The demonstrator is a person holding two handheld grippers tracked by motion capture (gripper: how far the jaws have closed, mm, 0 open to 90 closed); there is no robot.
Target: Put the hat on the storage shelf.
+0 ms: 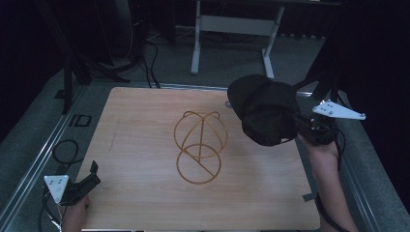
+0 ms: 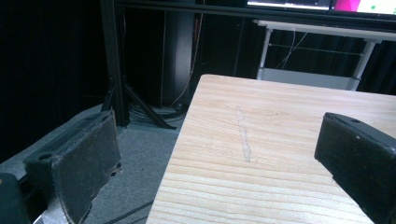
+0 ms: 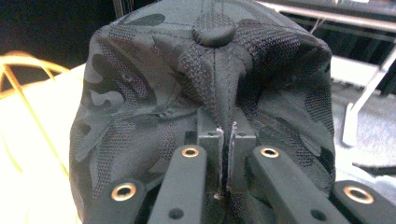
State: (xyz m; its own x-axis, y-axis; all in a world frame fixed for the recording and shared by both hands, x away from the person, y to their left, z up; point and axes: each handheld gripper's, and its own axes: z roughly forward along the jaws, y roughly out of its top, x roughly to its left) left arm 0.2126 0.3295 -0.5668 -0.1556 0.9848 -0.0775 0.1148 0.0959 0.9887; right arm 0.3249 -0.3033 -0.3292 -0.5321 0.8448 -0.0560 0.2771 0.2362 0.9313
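Note:
A dark camouflage cap point(image 1: 263, 110) hangs in the air over the table's right edge, pinched by my right gripper point(image 1: 300, 126). In the right gripper view the jaws are pressed together on the cap's fabric point(image 3: 210, 79), just below its top button. A gold wire hat stand point(image 1: 199, 145), a round frame on a ring base, rests at the middle of the wooden table point(image 1: 145, 193), to the left of the cap. My left gripper point(image 1: 89, 176) sits at the table's near left corner, jaws wide apart with nothing between them point(image 2: 219, 158).
The table's left edge drops to grey floor with cables point(image 1: 65, 150). A white table frame point(image 1: 232, 29) stands beyond the far edge. Dark stands and drapes surround the table.

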